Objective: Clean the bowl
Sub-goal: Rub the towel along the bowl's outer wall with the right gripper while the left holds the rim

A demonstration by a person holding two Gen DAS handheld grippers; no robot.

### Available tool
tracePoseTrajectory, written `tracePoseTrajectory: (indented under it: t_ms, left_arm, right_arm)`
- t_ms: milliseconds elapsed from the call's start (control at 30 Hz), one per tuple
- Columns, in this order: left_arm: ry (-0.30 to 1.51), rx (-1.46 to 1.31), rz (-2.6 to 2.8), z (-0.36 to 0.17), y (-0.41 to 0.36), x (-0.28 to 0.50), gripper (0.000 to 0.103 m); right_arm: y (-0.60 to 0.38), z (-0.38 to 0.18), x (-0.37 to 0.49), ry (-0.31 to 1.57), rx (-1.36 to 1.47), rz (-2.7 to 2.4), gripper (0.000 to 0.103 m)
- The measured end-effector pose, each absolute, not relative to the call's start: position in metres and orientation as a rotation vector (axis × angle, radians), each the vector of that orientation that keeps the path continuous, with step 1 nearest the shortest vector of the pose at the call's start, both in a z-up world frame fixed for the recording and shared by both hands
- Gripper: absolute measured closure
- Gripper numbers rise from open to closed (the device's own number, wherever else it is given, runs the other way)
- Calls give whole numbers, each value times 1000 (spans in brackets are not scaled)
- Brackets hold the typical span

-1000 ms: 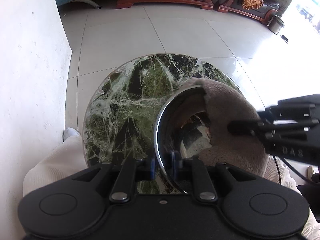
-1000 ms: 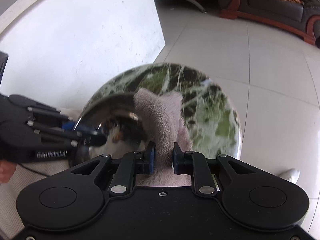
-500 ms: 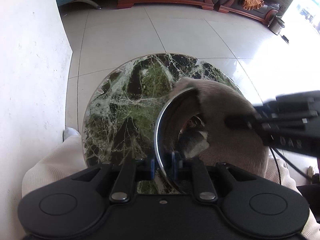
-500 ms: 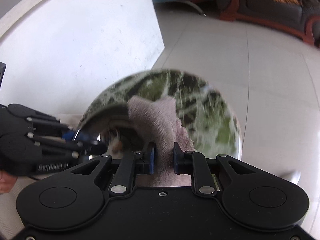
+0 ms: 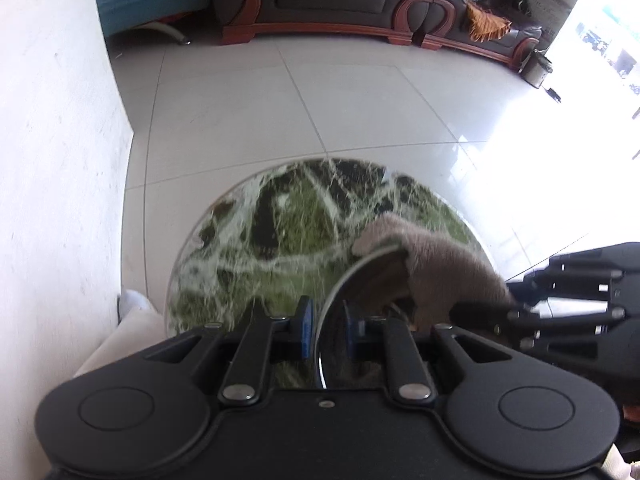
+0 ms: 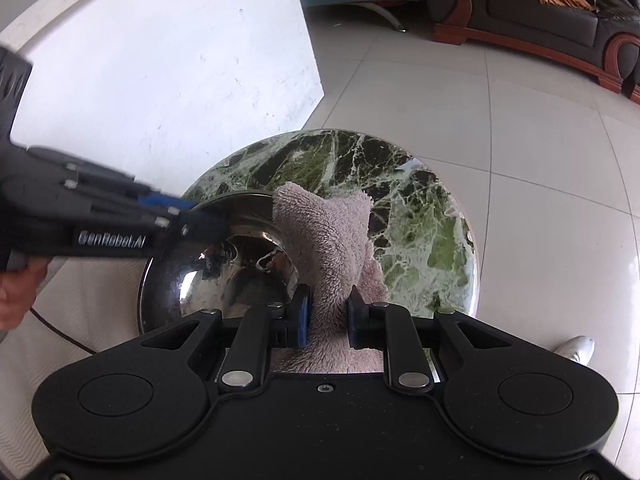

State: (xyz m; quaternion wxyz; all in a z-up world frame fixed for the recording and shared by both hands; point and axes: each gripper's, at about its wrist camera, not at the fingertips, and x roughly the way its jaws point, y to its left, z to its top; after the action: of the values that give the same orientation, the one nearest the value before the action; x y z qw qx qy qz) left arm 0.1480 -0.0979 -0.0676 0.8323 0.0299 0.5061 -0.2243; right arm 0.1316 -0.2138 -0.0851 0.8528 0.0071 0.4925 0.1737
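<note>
One bowl [image 6: 224, 276], rim tilted up.

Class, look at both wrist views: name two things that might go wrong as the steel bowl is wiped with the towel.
1. The left tongs pinch only the thin rim of the bowl; it might slip or twist loose.
2. The bowl is held tilted near the edge of the marble table; if dropped, it may roll off onto the tiled floor.

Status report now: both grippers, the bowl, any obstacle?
Left gripper shut on the bowl rim. Right gripper shut on the towel, draped over the rim. Nothing in the way.
</note>
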Motion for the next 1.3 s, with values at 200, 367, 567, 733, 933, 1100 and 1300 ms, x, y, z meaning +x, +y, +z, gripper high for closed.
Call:
tracePoseTrajectory:
  t_ms: [200,367,567,733,933,1100,1300]
  left_arm:
    - [1110,24,-490,-71,-91,153,91]
    - [1188,-13,-428,-76,-77,146,94]
    - [1204,7,-367,-77,-80,130,92]
    - [1204,2,-345,-77,-85,128,93]
    - [1202,7,-339,-76,-84,129,93]
    - [1205,16,-329,-77,-84,128,92]
    - [1195,31,-322,-77,-87,125,92]
  right_arm:
    - [-210,-84,138,1026,-27,373,85]
    - [-198,-80,159,997,-118,418,89]
    - [-178,-76,179,964,-221,476,86]
    - [-192,-80,169,991,-144,428,87]
    - [-208,-83,144,1047,-45,384,89]
    - [-198,-76,158,1007,-75,392,89]
    - [-200,-78,165,1012,-57,394,89]
